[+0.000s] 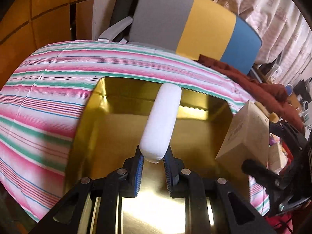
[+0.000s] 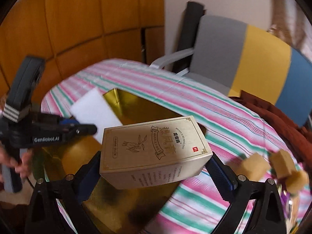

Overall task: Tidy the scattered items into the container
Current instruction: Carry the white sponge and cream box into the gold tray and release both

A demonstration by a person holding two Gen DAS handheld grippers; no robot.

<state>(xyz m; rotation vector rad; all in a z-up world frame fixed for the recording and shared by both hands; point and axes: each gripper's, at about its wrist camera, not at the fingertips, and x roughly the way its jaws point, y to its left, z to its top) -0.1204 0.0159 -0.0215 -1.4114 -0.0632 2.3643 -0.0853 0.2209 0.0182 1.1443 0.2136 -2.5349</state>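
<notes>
White sponge (image 1: 160, 122) pinched between left tongs (image 1: 153, 160) over gold tin (image 1: 204, 132).

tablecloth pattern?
Tablecloth: pink, green and white stripes with thin blue lines. Clearest in the left wrist view.

A soft white sponge block (image 1: 160, 122) w/ round ends is held up over the shiny gold tin (image 1: 109, 128), which sits open on the stripy cloth. A tan box (image 2: 154, 152) w/ gold writing is held tilted above the tin too. Small brown cubes (image 2: 253, 168) lie on the cloth nearby.

one sponge (image 1: 160, 122), one box (image 2: 154, 152), one tin (image 1: 120, 136)
</notes>
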